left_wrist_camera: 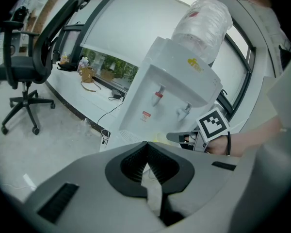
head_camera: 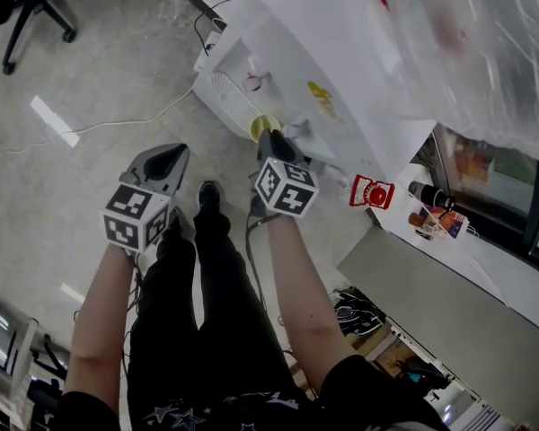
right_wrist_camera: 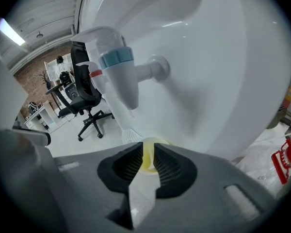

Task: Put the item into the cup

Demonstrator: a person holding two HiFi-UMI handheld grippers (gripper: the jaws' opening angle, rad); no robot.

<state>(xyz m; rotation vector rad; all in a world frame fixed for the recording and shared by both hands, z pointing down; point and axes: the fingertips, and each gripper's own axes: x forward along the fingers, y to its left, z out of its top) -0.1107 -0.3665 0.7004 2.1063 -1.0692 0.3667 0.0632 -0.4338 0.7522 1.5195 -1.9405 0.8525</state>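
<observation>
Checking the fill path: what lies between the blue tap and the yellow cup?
Nothing: the right gripper view shows the stretch from blue tap to yellow cup bare.

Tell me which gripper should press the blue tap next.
Left, probably. The right gripper is shut on the yellow cup below the blue tap; the left gripper is shut on nothing, though it sits farther back.

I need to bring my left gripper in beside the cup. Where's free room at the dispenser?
Free: the white ribbed drip tray left of the small yellow cup, and the grey concrete floor beyond its edge. Crowded: under the blue-collared white tap, where the right gripper clamps the cup.
</observation>
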